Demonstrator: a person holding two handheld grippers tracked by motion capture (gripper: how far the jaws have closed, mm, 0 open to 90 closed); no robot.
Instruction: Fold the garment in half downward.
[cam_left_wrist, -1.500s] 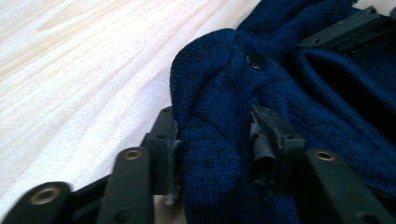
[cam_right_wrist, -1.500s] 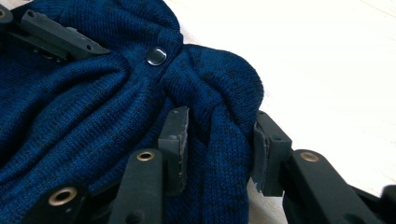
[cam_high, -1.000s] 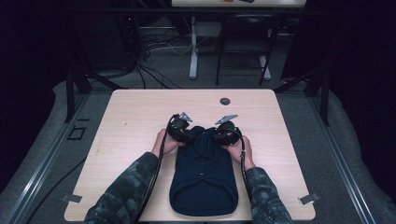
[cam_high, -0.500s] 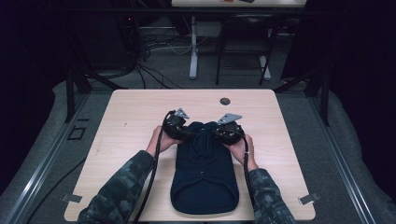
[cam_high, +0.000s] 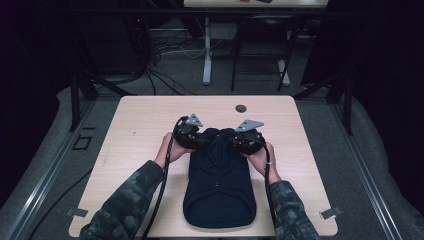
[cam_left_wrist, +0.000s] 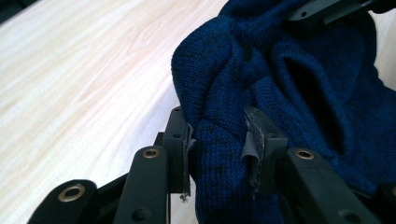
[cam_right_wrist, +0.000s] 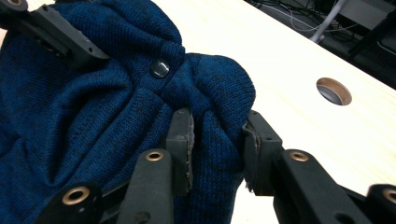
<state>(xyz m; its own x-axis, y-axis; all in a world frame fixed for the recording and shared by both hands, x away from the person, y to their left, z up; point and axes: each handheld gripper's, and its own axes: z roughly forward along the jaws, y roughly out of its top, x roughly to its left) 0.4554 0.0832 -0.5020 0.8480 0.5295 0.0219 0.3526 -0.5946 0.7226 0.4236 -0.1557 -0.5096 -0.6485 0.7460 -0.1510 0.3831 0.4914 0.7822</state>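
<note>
The dark blue knitted garment (cam_high: 219, 185) lies on the pale wooden table (cam_high: 140, 125), no label readable; the left gripper (cam_left_wrist: 219, 140) and the right gripper (cam_right_wrist: 215, 135) each pinch its upper end.

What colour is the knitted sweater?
Dark blue sweater, clearest in the right gripper view.

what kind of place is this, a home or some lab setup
Most likely a lab or recording workspace, not a home. A bare wooden table stands on grey carpet inside dark metal framing, with loose cables trailing across the floor behind it. A folded dark blue knit garment lies on the table.
</note>
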